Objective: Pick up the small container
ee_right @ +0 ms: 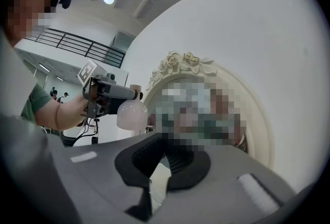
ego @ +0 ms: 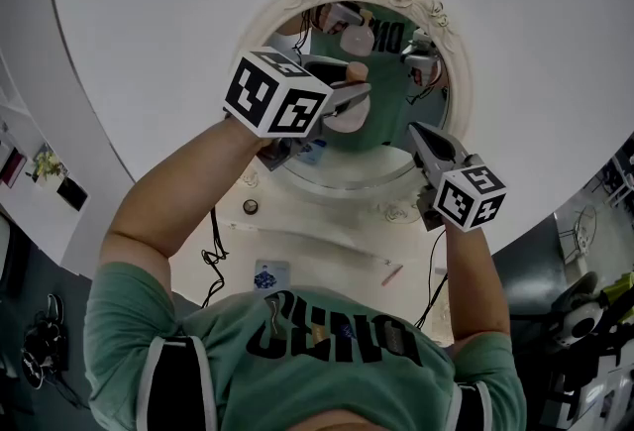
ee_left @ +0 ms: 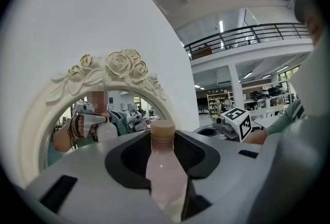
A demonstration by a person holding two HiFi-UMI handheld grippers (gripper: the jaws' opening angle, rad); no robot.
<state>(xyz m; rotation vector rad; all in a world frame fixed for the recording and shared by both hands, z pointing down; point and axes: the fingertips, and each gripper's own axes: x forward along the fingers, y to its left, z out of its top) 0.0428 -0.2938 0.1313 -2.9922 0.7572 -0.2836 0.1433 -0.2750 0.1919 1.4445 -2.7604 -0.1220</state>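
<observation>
Cream table (ego: 327,246) — a blue card (ego: 270,275), pink pen (ego: 392,272), black cable (ego: 213,256) lie on it.

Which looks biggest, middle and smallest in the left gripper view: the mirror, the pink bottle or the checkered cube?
1. mirror
2. pink bottle, helped by being nearest the camera
3. checkered cube, farther off

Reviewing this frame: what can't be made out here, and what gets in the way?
- Small container base: left gripper view, hidden low inside the left hand-held gripper that grips it.
- Mirror reflection: right gripper view, a mosaic patch covers it.
- Card on the table: head view, too small to read.
</observation>
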